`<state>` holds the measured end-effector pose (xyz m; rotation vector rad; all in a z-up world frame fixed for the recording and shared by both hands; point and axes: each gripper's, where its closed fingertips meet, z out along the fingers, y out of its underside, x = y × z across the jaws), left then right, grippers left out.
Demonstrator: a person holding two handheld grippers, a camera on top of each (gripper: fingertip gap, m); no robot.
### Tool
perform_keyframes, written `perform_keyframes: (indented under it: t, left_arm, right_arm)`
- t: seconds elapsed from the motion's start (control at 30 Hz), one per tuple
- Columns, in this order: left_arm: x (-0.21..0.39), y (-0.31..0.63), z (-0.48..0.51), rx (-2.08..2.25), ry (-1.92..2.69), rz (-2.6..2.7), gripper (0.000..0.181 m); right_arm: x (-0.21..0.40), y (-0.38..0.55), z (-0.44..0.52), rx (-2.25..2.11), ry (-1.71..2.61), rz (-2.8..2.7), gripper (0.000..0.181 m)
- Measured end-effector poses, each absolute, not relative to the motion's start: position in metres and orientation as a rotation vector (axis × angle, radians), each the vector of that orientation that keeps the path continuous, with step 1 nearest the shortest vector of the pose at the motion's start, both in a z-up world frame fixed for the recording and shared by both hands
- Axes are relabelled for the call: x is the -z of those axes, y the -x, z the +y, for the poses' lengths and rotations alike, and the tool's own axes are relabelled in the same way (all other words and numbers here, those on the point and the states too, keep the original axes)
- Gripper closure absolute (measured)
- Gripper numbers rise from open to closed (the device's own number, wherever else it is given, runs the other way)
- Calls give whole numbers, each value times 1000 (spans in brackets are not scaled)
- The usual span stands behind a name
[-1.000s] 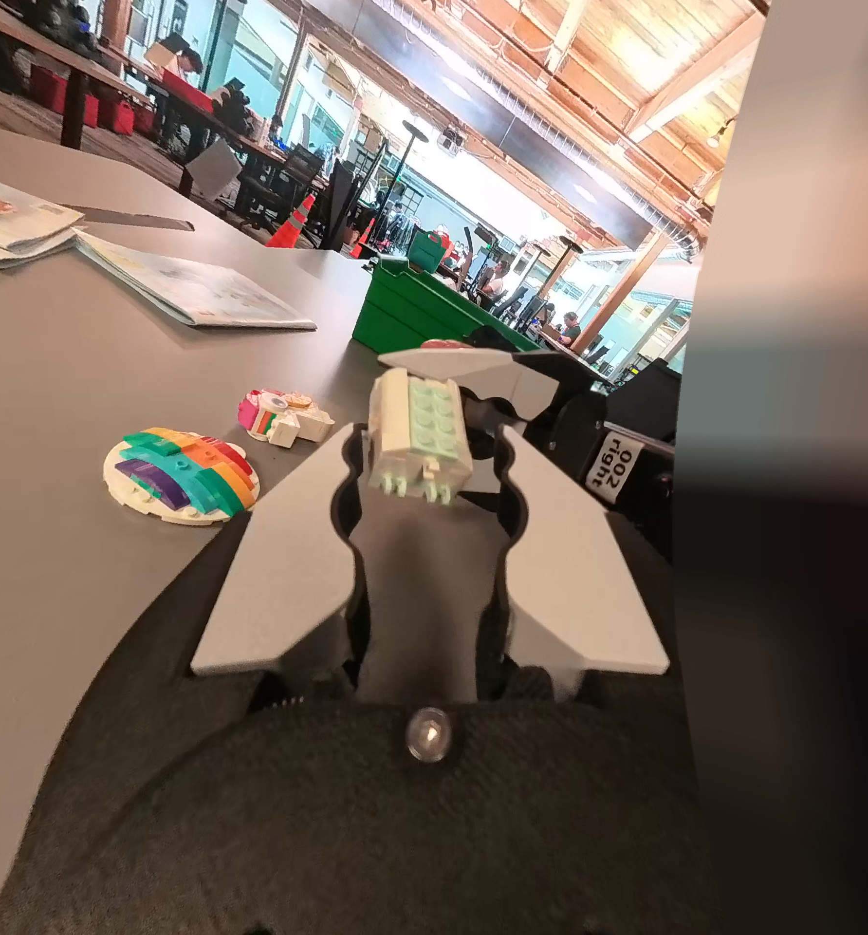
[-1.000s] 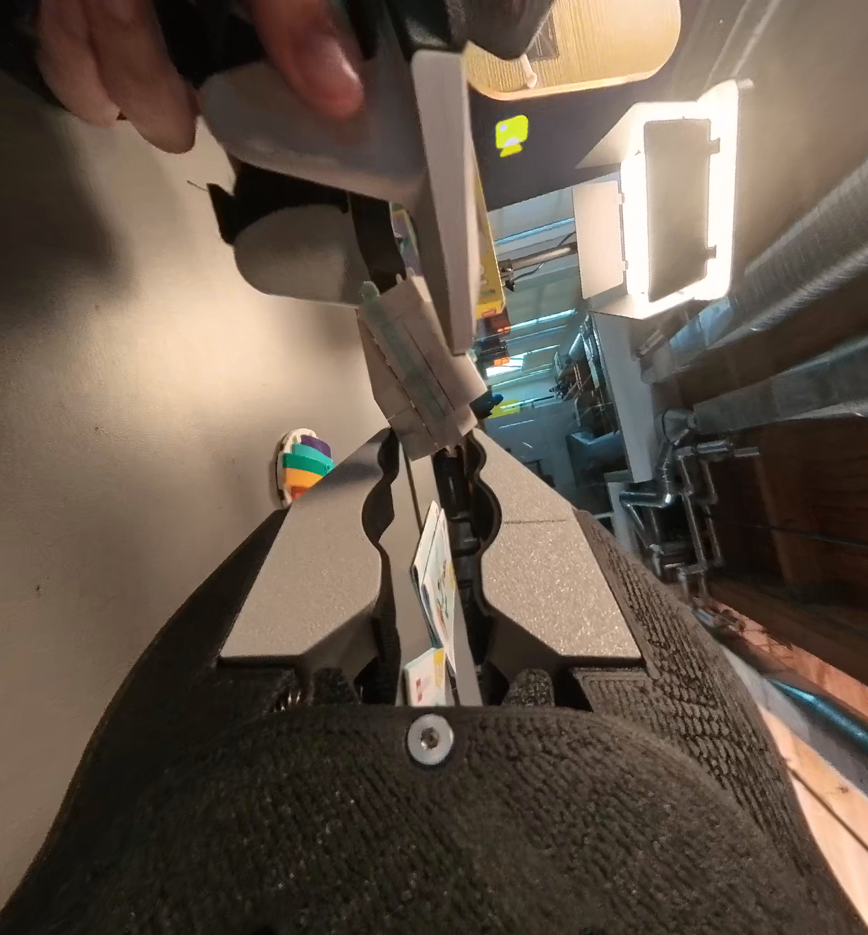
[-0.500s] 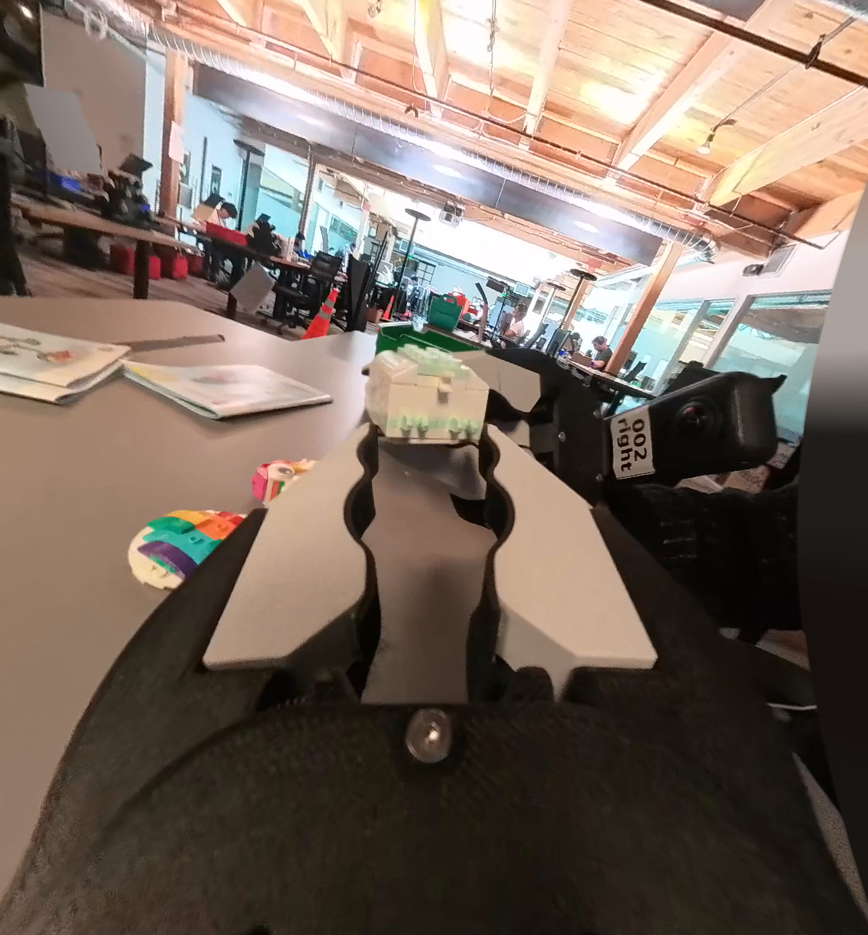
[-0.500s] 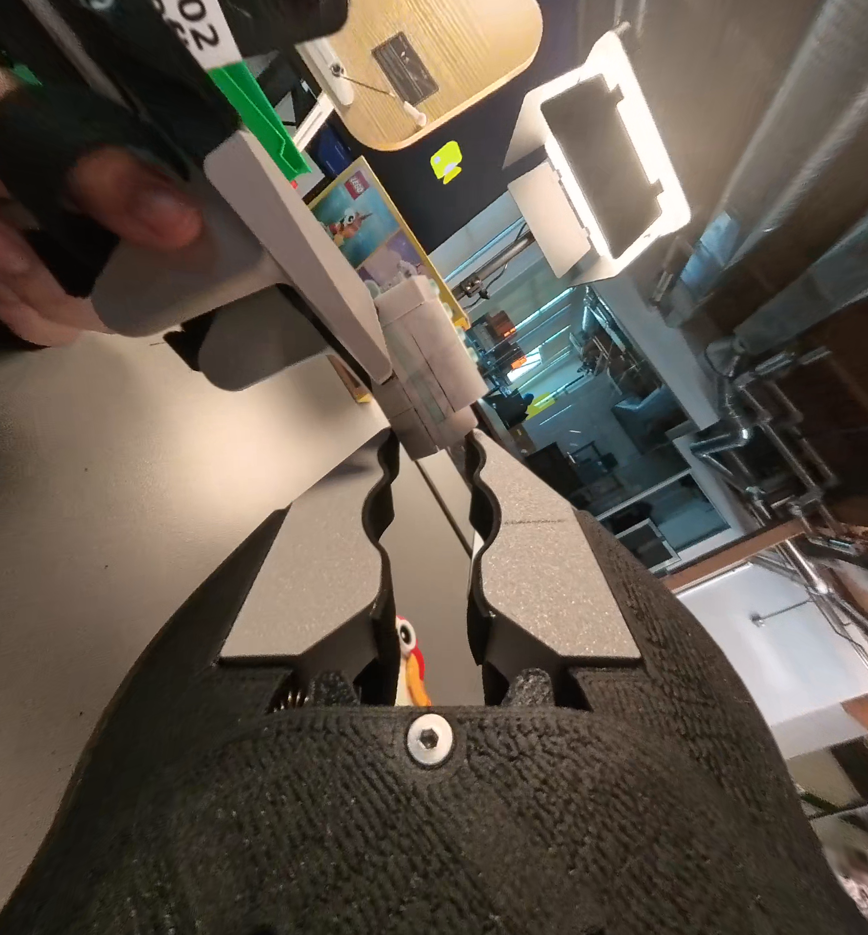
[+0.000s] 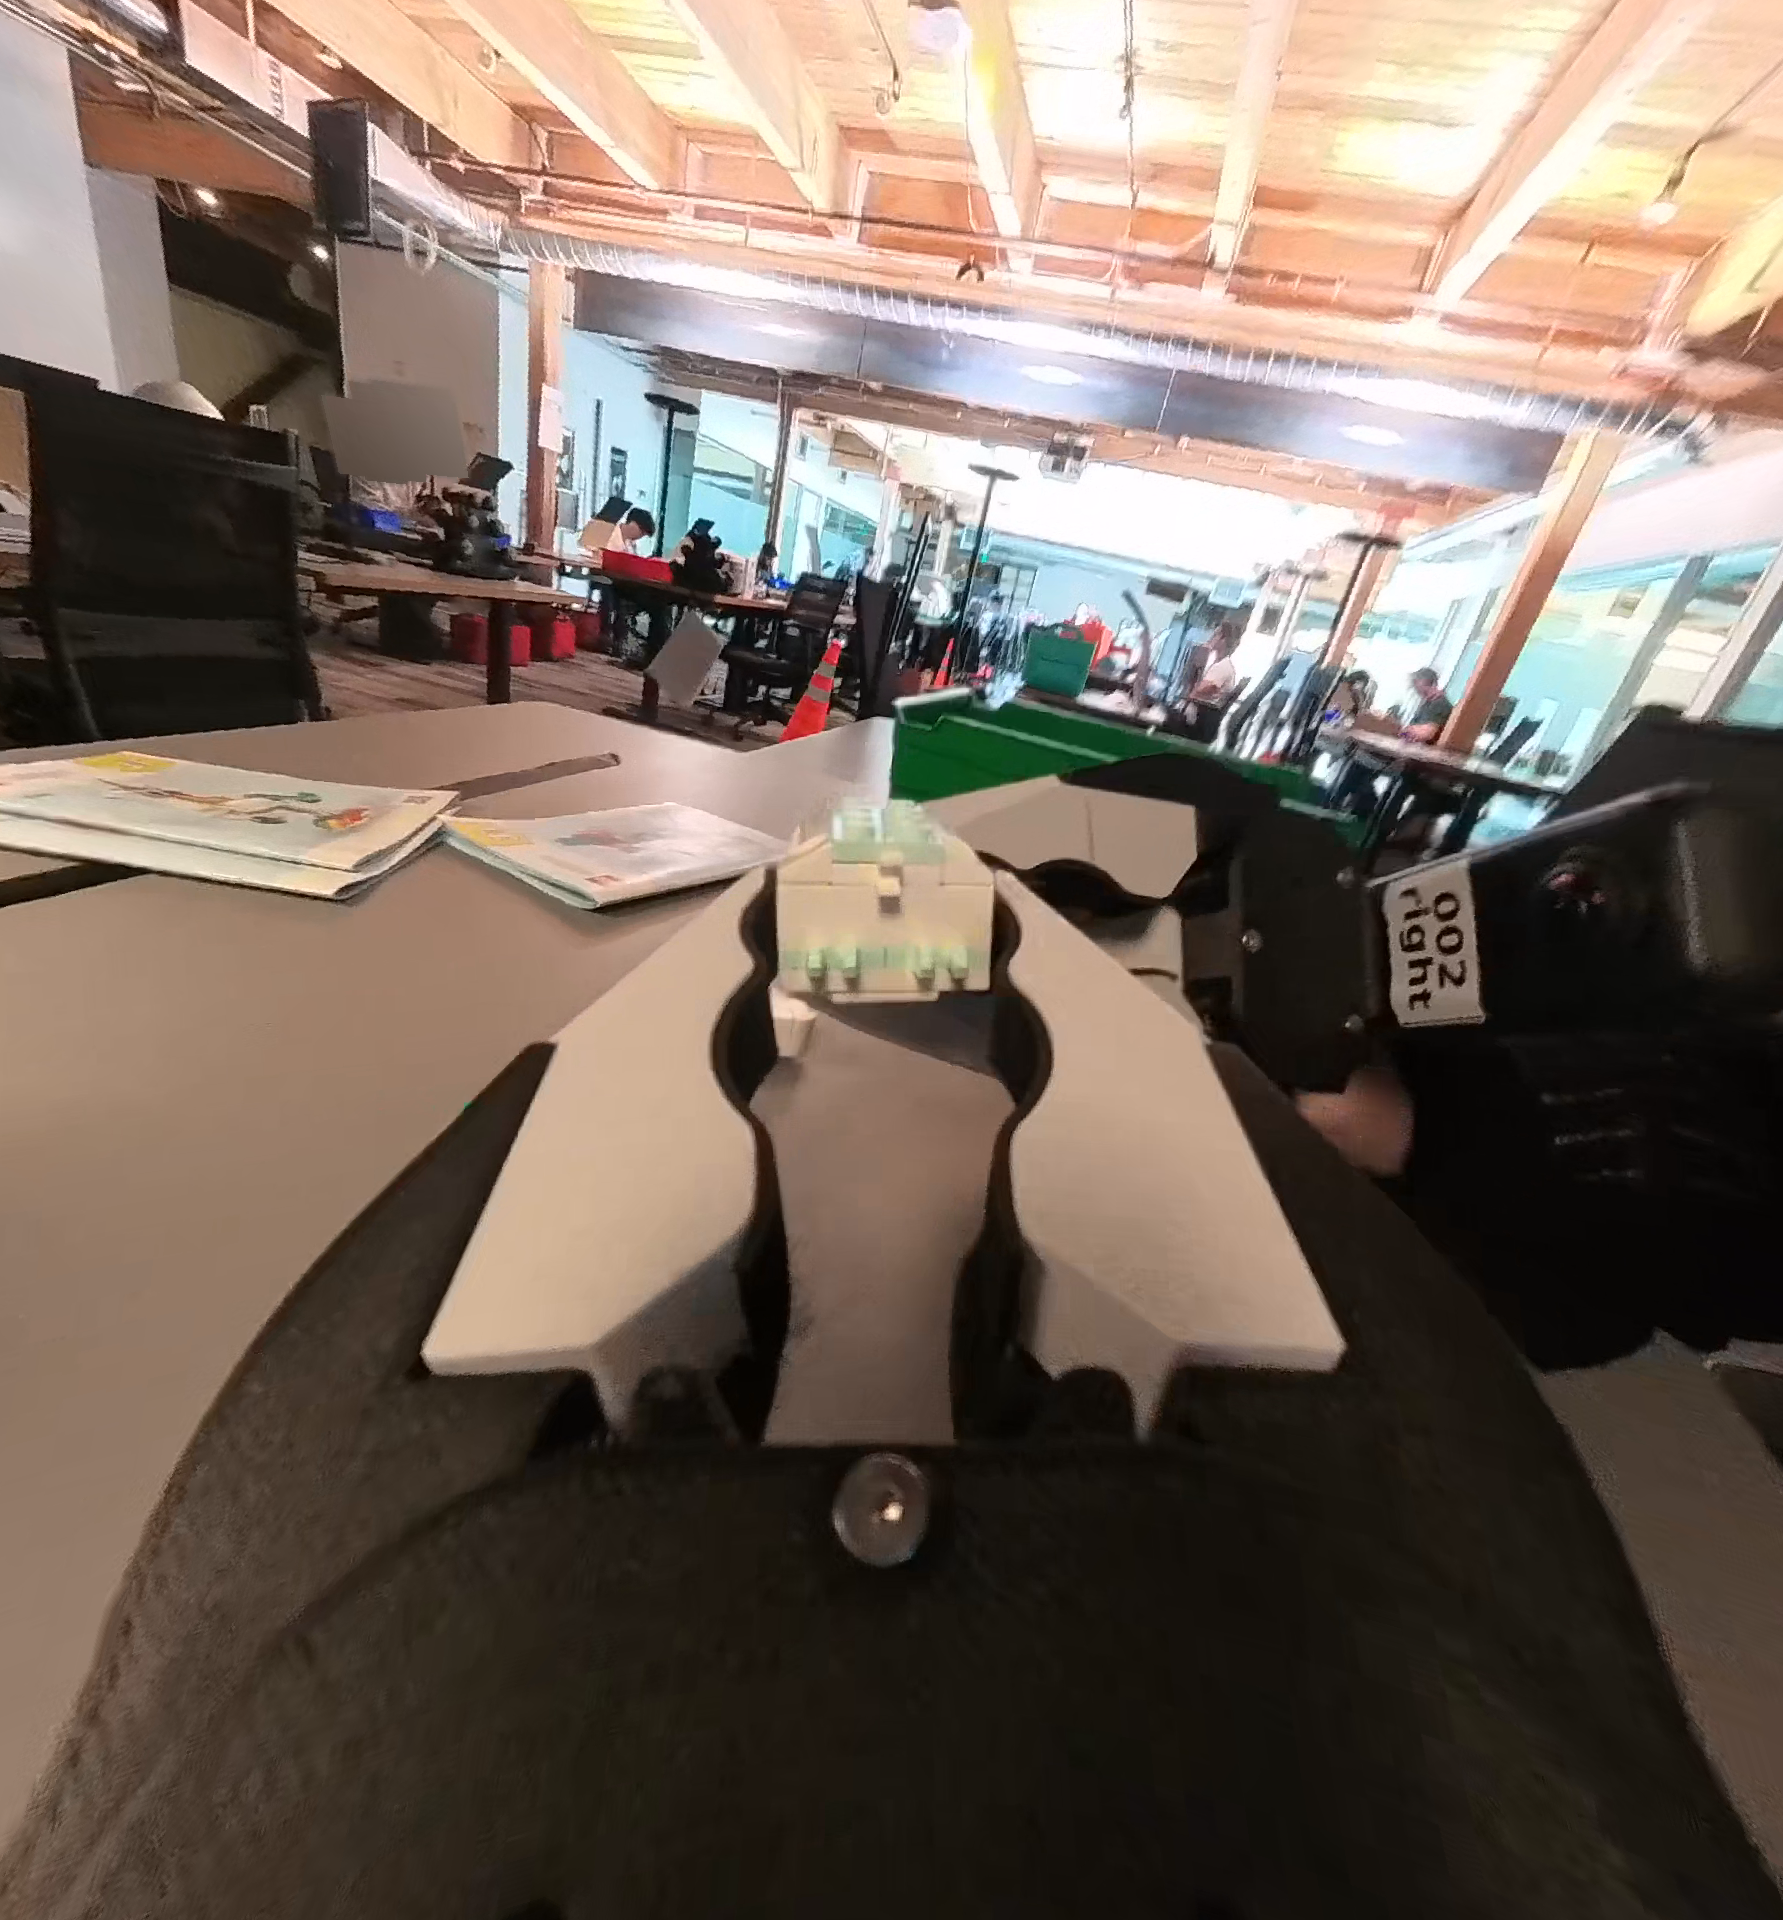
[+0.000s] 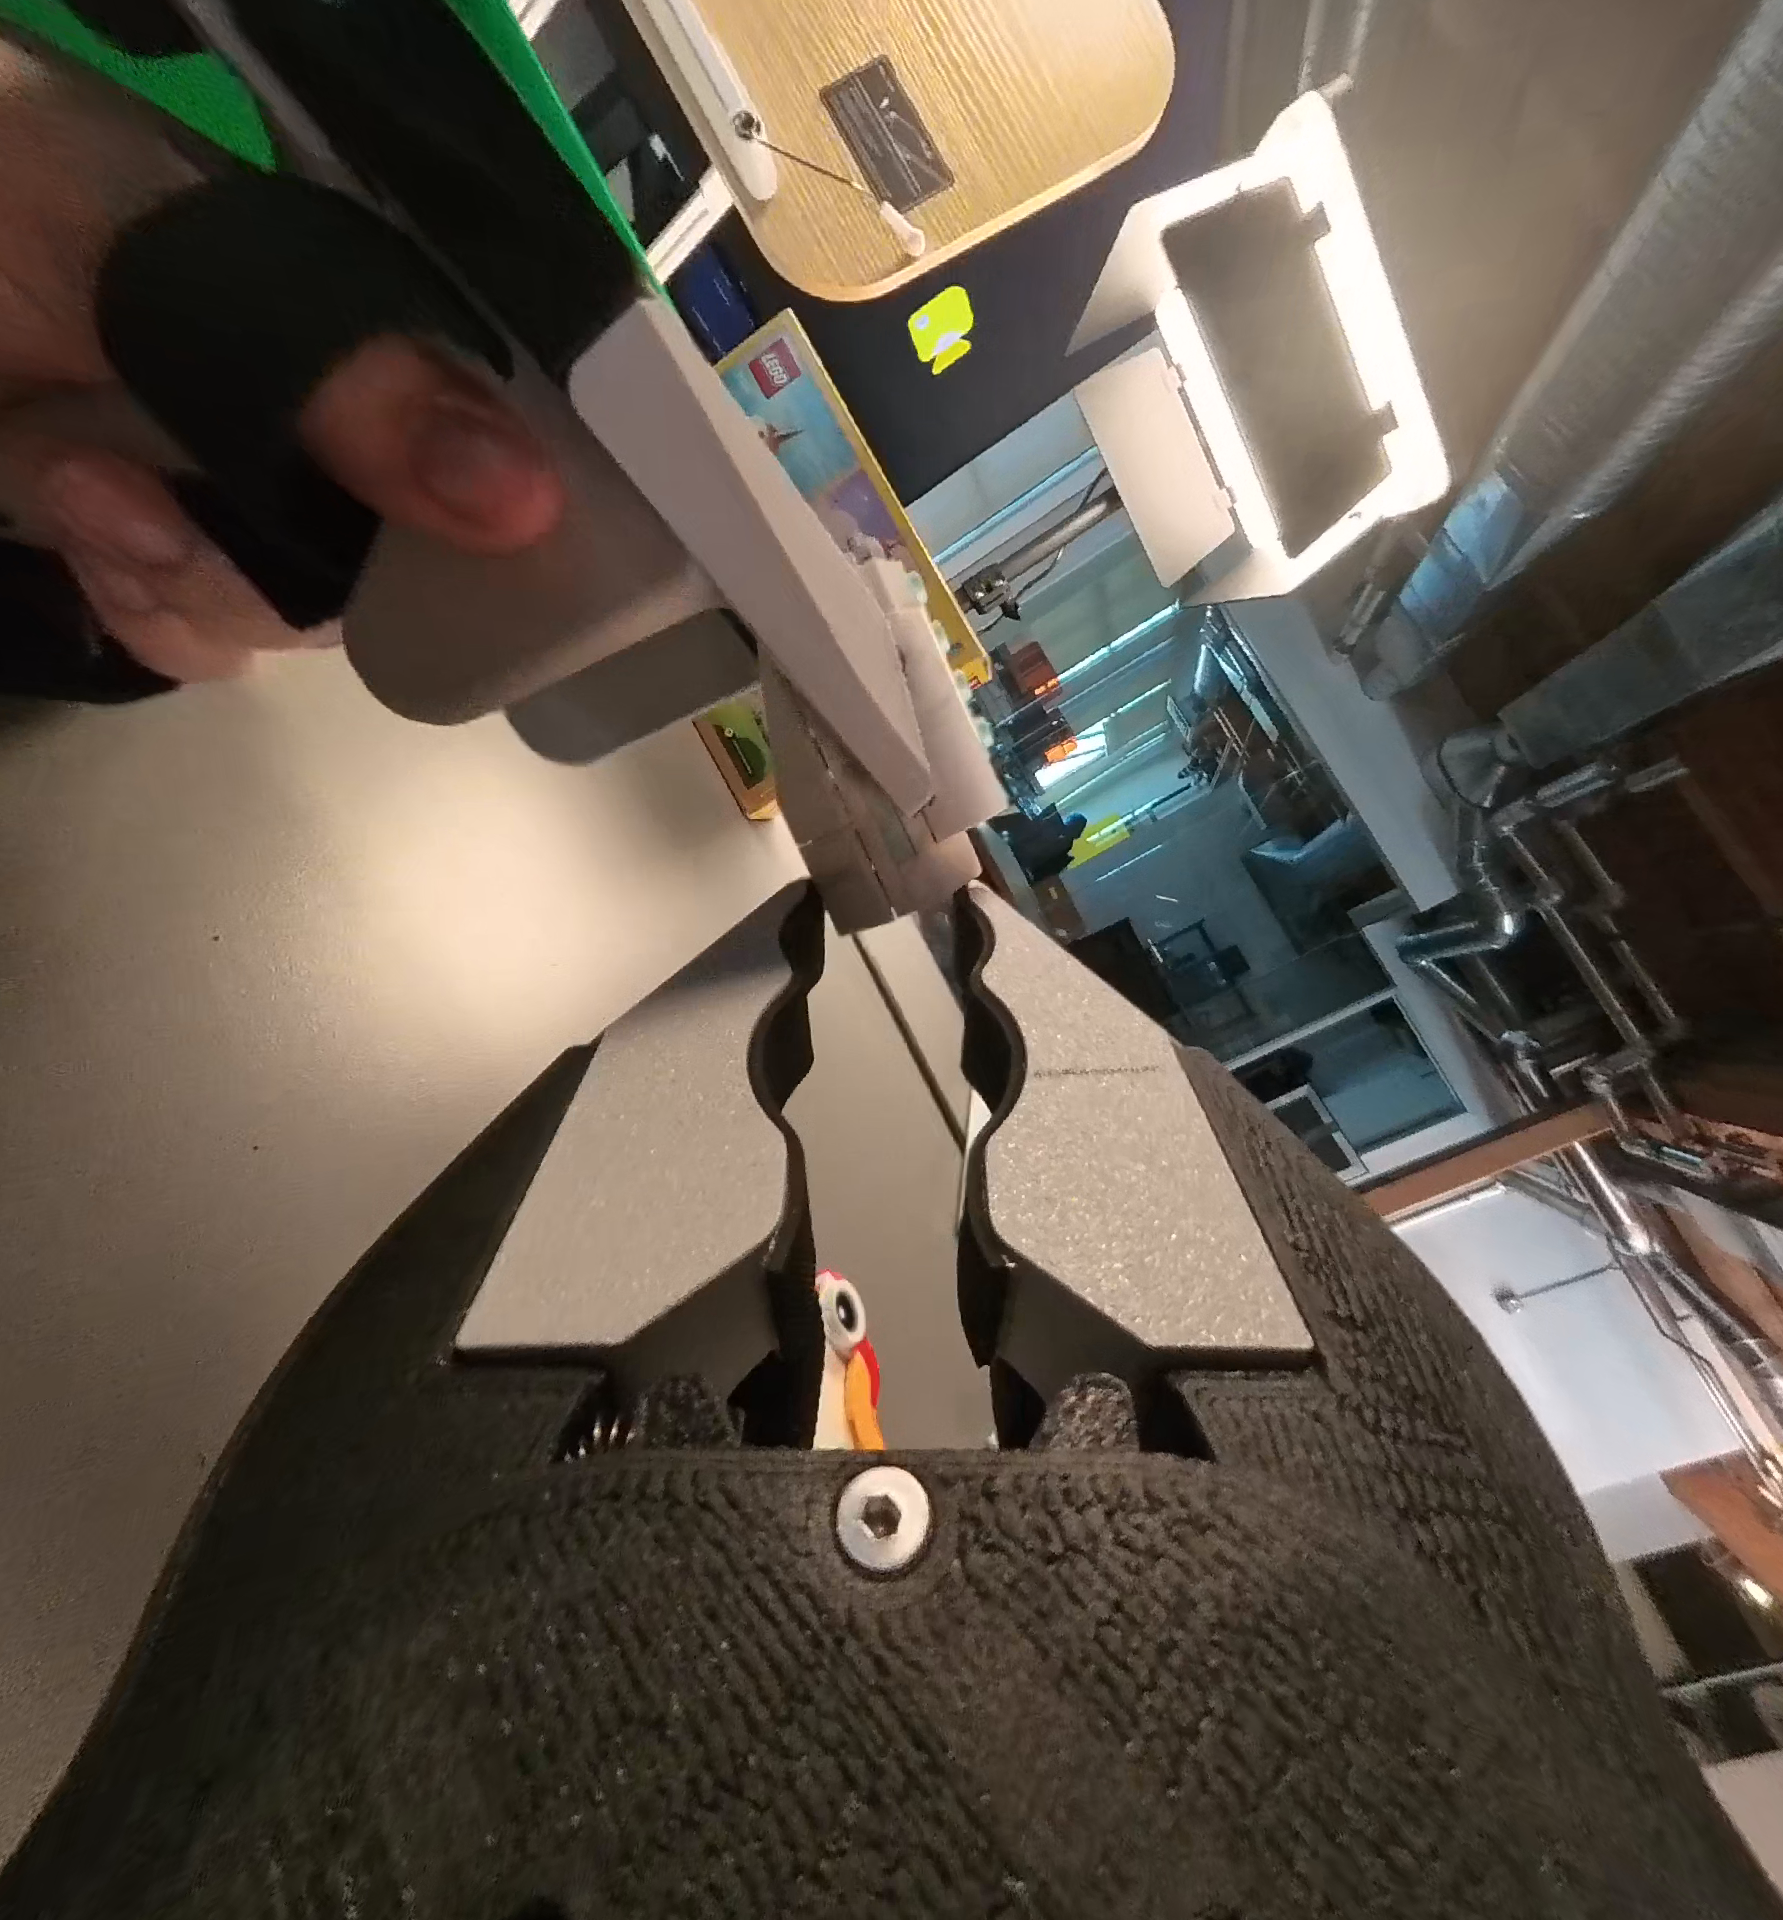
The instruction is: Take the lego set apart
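Two hand-held grippers meet on one white and mint lego block: our left hand-held gripper clamps it at the fingertips, and the right hand-held gripper pinches its far end. We judge the pull-apart step in hand; next, counter-twist. Instruction booklets lie left ahead on the table, a green bin beyond; nothing obstructs.

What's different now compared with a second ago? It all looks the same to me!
The left gripper has tipped up towards level, so the round rainbow piece and small pink piece on the table have dropped out of its view, while the booklets sit nearer the middle. The right gripper has swung round too. Unchanged: both grippers stay clamped on the white and mint lego block, not yet pulled apart.
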<state>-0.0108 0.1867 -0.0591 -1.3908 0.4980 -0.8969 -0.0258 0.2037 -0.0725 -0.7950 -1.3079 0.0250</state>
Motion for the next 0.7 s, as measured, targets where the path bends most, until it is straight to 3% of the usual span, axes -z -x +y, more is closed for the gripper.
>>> perform_keyframes:
  t: [0.03,0.2,0.4,0.7]
  left_arm:
    - [62,11,188,844,1410,521,144]
    - [88,29,209,229,1511,722,144]
    - [101,20,208,-242,1365,1013,145]
    - [109,16,208,-378,1347,1088,144]
  right_arm:
    - [77,26,205,-33,806,-1330,159]
    - [105,12,233,-294,1169,-1337,156]
    - [71,11,201,-1369,1376,-1076,141]
    - [97,21,190,-1313,1495,-1221,143]
